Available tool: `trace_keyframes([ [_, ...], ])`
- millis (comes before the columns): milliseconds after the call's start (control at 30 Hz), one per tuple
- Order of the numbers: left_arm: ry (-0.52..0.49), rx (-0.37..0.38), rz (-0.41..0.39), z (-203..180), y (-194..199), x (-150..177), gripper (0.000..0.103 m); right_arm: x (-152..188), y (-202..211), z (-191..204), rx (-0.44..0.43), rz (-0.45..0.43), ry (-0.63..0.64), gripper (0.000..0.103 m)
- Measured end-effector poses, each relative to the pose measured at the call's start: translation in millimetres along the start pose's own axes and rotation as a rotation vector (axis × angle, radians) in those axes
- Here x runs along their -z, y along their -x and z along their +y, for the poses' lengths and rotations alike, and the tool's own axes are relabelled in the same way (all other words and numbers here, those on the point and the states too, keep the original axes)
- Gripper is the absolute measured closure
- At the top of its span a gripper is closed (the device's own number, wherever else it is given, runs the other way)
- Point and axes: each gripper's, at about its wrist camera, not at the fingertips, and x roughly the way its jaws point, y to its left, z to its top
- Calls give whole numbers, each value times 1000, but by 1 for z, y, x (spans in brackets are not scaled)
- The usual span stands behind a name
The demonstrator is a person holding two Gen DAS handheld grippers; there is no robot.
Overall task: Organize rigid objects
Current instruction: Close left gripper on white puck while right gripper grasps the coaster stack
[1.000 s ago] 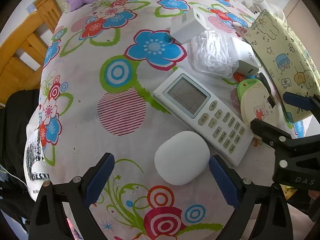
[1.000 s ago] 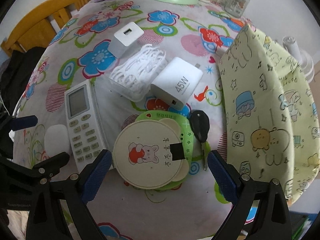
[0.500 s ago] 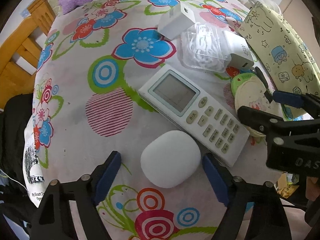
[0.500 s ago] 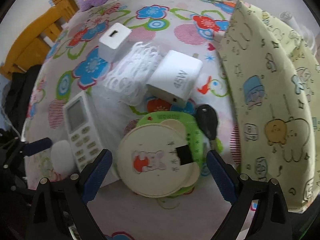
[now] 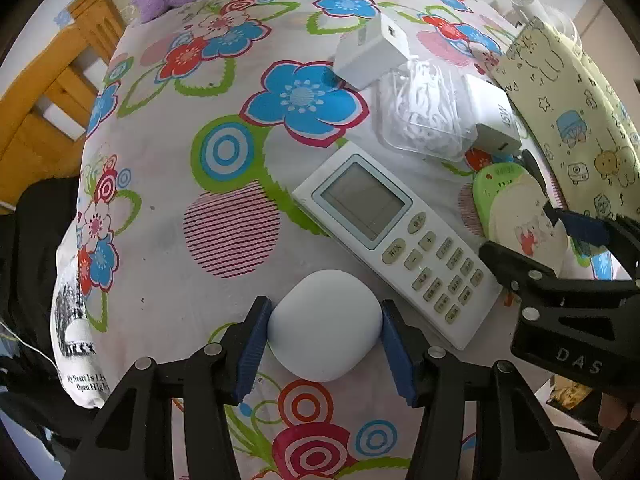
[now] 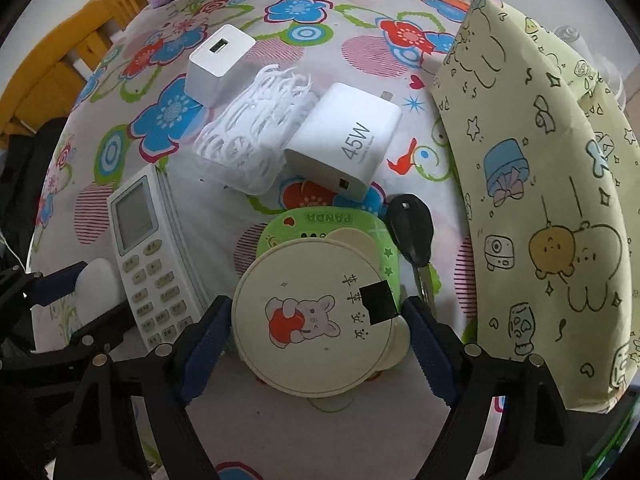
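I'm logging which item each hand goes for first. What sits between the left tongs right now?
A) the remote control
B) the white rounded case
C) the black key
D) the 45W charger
B: in the left wrist view the blue pads of the left tongs are closing on both sides of the white rounded case, while the remote control lies beside it, outside the pads.

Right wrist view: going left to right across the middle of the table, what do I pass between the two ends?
White rounded case → remote control → round bear-print disc lying on the green panda card → black-headed key → yellow cartoon-print pouch.
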Motion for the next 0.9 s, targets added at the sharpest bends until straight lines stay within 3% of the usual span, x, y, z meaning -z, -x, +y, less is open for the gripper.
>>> trace_keyframes([
  [233,36,36,8,21,3,-2,47,1,14,-10,9,-9,-22,17],
  [367,33,36,-14,27,16,6,47,-5,22,-10,3,-20,-29,17],
  [533,33,40,-47,34,34,-6,47,-7,37,-9,-12,-40,-33,17],
  [900,45,31,-131,5,78,8,47,-6,77,-8,-23,-98,-24,17],
])
